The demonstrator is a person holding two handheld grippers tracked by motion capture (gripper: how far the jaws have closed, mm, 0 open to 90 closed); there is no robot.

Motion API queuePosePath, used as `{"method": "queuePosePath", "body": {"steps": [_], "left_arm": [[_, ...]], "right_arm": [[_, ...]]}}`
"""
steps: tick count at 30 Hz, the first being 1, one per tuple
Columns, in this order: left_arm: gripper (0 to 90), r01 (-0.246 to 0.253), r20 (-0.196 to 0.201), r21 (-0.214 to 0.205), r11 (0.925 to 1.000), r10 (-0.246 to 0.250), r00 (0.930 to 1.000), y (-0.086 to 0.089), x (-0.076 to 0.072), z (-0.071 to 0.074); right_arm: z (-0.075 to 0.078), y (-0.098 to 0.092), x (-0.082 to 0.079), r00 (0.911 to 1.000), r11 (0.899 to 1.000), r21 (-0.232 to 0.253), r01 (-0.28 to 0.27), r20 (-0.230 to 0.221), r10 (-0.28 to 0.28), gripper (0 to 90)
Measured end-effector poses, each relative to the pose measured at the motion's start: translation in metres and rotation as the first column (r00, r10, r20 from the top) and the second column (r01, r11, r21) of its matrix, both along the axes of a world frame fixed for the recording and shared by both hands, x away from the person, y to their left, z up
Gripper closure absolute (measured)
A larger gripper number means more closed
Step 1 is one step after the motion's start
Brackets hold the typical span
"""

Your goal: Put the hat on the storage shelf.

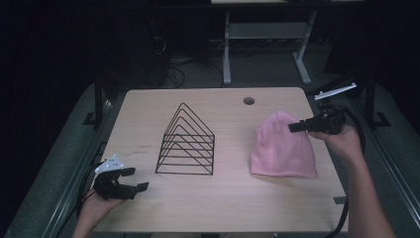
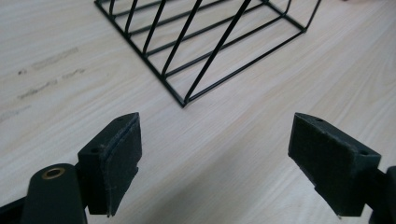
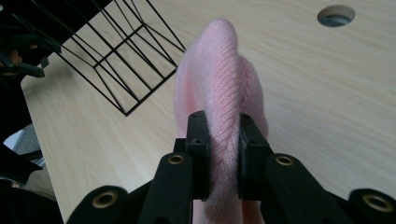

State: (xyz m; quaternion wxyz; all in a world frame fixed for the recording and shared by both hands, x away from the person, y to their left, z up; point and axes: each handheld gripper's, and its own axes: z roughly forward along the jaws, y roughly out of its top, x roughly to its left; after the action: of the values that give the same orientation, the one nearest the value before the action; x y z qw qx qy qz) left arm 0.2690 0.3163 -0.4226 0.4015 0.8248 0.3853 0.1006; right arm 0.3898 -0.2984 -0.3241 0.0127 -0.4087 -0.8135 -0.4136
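High view — pink hat (image 1: 283, 148) near table (image 1: 223, 203) edge

I see a light wood-grain table (image 1: 223, 198) with rounded corners and a round cable hole (image 1: 249, 101) near its far edge. Beyond it the room is dark. A grey floor (image 1: 262, 74) runs behind, where a white metal desk frame (image 1: 267, 34) stands, with tangled black cables (image 1: 171, 59) lying to its left. Dark metal rails (image 1: 391, 158) flank the table.
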Motion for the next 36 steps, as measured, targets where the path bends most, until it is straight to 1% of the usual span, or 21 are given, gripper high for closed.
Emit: {"method": "queuePosePath", "body": {"steps": [3, 4, 5, 6, 8, 12, 13, 14, 16, 18, 19, 23, 24, 25, 26, 27, 28, 29, 35, 36], "left_arm": [[17.5, 0.020, 0.008, 0.012, 0.9997, -0.020, 0.9998, -0.002, 0.000, 0.009], [17.5, 0.028, 0.010, 0.013, 0.9995, -0.028, 0.9996, -0.002, 0.000, 0.013], [17.5, 0.028, 0.010, 0.013, 0.9995, -0.028, 0.9996, -0.002, 0.000, 0.013], [17.5, 0.044, 0.014, 0.012, 0.9990, -0.044, 0.9989, -0.004, 0.001, 0.020], [17.5, 0.063, 0.023, 0.014, 0.9979, -0.063, 0.9977, -0.005, 0.002, 0.029], [17.6, 0.104, 0.036, 0.013, 0.9945, -0.104, 0.9939, -0.010, 0.005, 0.047], [17.6, 0.113, 0.039, 0.007, 0.9936, -0.113, 0.9929, -0.012, 0.006, 0.051], [17.6, 0.123, 0.041, 0.004, 0.9924, -0.123, 0.9915, -0.013, 0.007, 0.055], [17.8, 0.151, 0.051, 0.015, 0.9884, -0.152, 0.9872, -0.016, 0.010, 0.063], [17.8, 0.170, 0.054, 0.004, 0.9854, -0.170, 0.9840, -0.019, 0.012, 0.070], [17.8, 0.186, 0.056, 0.004, 0.9825, -0.186, 0.9809, -0.021, 0.013, 0.075], [17.8, 0.218, 0.059, 0.003, 0.9759, -0.218, 0.9741, -0.027, 0.017, 0.087], [17.8, 0.224, 0.061, 0.004, 0.9746, -0.224, 0.9727, -0.029, 0.018, 0.090], [17.8, 0.224, 0.061, 0.004, 0.9746, -0.224, 0.9727, -0.029, 0.018, 0.090], [17.8, 0.235, 0.065, 0.013, 0.9719, -0.235, 0.9697, -0.033, 0.020, 0.096], [17.8, 0.235, 0.065, 0.013, 0.9719, -0.235, 0.9697, -0.033, 0.020, 0.096], [17.8, 0.249, 0.067, 0.012, 0.9685, -0.249, 0.9662, -0.036, 0.022, 0.102], [17.8, 0.255, 0.068, 0.013, 0.9669, -0.255, 0.9645, -0.037, 0.023, 0.105], [17.8, 0.276, 0.076, 0.038, 0.9603, -0.278, 0.9575, -0.047, 0.031, 0.121], [17.8, 0.280, 0.075, 0.041, 0.9591, -0.283, 0.9563, -0.048, 0.033, 0.123]], "right_arm": [[0.012, 0.000, -0.005, 0.9996, 1.000, -0.013, -0.006, 0.028, 0.006, 77.9], [0.015, 0.000, -0.006, 0.9994, 1.000, -0.014, -0.007, 0.035, 0.008, 77.9], [0.015, 0.000, -0.006, 0.9994, 1.000, -0.014, -0.007, 0.035, 0.008, 77.9], [0.024, 0.001, -0.009, 0.9986, 1.000, -0.021, -0.010, 0.051, 0.011, 78.0], [0.031, 0.002, -0.011, 0.9978, 0.999, -0.028, -0.016, 0.064, 0.018, 78.0], [0.045, 0.007, -0.015, 0.9951, 0.999, -0.031, -0.028, 0.094, 0.031, 78.1], [0.049, 0.008, -0.016, 0.9944, 0.999, -0.033, -0.029, 0.100, 0.033, 78.0], [0.053, 0.009, -0.016, 0.9938, 0.999, -0.031, -0.031, 0.106, 0.035, 78.0], [0.060, 0.012, -0.018, 0.9922, 0.999, -0.022, -0.042, 0.117, 0.044, 78.1], [0.068, 0.015, -0.020, 0.9895, 0.998, -0.023, -0.051, 0.134, 0.054, 78.0], [0.072, 0.018, -0.021, 0.9883, 0.998, -0.024, -0.057, 0.141, 0.059, 78.0], [0.086, 0.027, -0.024, 0.9822, 0.996, -0.034, -0.082, 0.167, 0.087, 78.0], [0.090, 0.029, -0.025, 0.9813, 0.996, -0.035, -0.085, 0.170, 0.089, 78.0], [0.093, 0.032, -0.025, 0.9797, 0.995, -0.038, -0.092, 0.175, 0.097, 78.0], [0.098, 0.034, -0.026, 0.9774, 0.994, -0.041, -0.098, 0.184, 0.104, 78.0], [0.098, 0.034, -0.026, 0.9774, 0.994, -0.041, -0.098, 0.184, 0.104, 78.0], [0.106, 0.039, -0.027, 0.9738, 0.993, -0.038, -0.111, 0.195, 0.116, 78.0], [0.108, 0.041, -0.027, 0.9723, 0.993, -0.037, -0.115, 0.200, 0.120, 78.0], [0.128, 0.059, -0.027, 0.9601, 0.987, -0.042, -0.153, 0.230, 0.159, 78.0], [0.132, 0.064, -0.027, 0.9565, 0.985, -0.046, -0.164, 0.237, 0.171, 78.0]]}}
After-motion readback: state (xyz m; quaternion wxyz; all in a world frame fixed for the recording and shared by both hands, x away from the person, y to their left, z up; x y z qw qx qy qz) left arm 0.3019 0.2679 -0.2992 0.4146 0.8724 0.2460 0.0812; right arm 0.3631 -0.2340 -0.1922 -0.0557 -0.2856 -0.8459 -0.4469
